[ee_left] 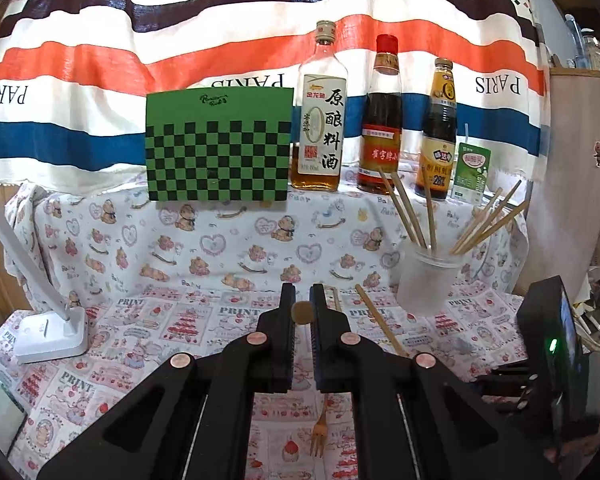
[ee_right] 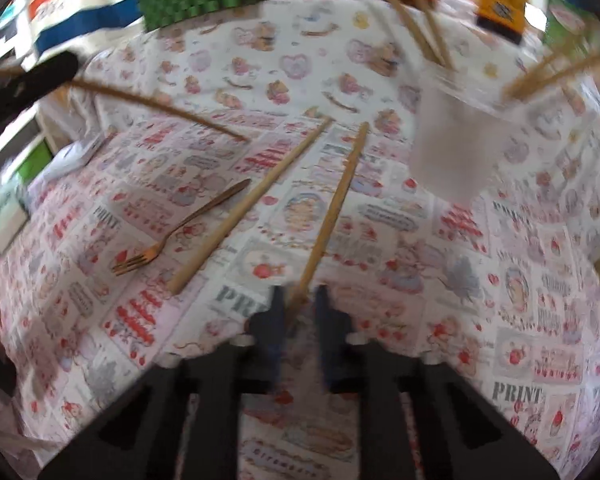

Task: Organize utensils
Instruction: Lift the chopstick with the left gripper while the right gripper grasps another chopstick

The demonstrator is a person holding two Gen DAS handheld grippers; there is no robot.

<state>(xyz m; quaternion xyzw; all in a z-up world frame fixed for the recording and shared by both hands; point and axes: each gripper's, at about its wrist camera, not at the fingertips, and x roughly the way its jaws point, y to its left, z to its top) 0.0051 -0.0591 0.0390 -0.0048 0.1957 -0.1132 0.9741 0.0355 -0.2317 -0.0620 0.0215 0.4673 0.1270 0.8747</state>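
Right wrist: right gripper [ee_right: 298,300] clenched on chopstick [ee_right: 332,208] end; left gripper [ee_left: 302,300] clamped on another chopstick [ee_left: 301,312], end-on.

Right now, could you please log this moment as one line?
left tool: shut on chopstick | right tool: closing on chopstick | cup: holds chopsticks | fork: on table

Green-black checkered board [ee_left: 219,146], tan chopsticks [ee_left: 410,212], bear-print cloth [ee_left: 220,248].
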